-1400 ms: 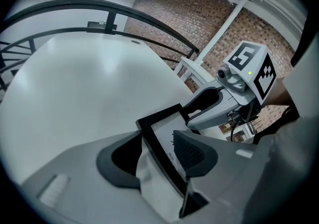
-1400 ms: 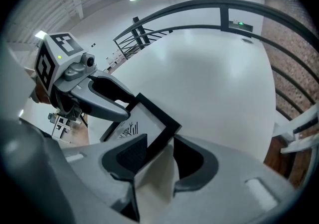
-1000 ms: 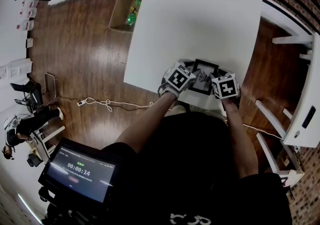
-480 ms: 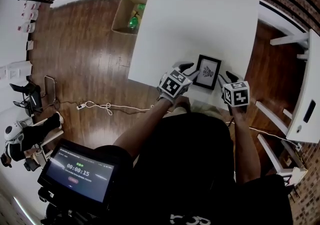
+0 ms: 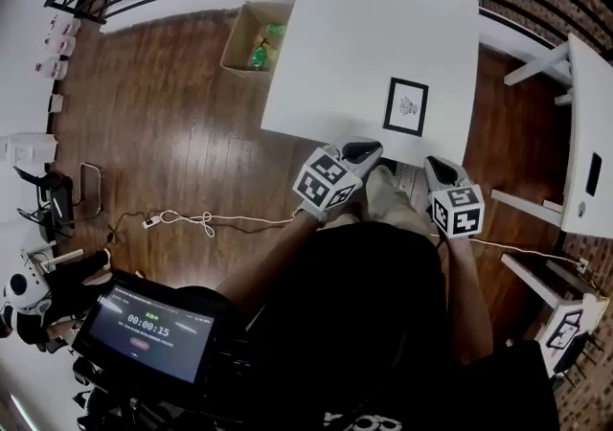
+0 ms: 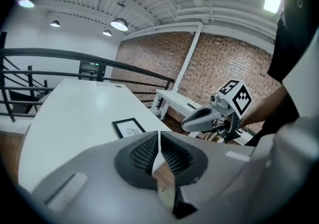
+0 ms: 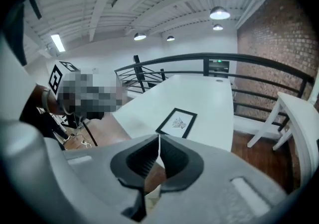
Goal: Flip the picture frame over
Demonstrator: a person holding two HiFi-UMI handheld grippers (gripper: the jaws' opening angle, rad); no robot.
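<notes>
The picture frame (image 5: 406, 106) is black with a white mat and a small drawing. It lies flat near the near edge of the white table (image 5: 364, 27), drawing side up. It also shows in the left gripper view (image 6: 128, 127) and the right gripper view (image 7: 178, 121). My left gripper (image 5: 362, 147) and right gripper (image 5: 433, 169) hang just off the table's near edge, apart from the frame. Both pairs of jaws are closing with nothing between them. Seen up close, the left gripper (image 6: 158, 136) and the right gripper (image 7: 158, 143) have pads that meet at the tips.
A cardboard box (image 5: 251, 36) with green bottles stands on the wooden floor left of the table. White furniture (image 5: 589, 132) stands at the right. A cable (image 5: 192, 220) lies on the floor, and a timer screen (image 5: 153, 328) sits at lower left.
Both grippers have let go of the frame and pulled back toward me, off the table's edge. Their jaws went from wide to closed. The frame stays flat on the table.
</notes>
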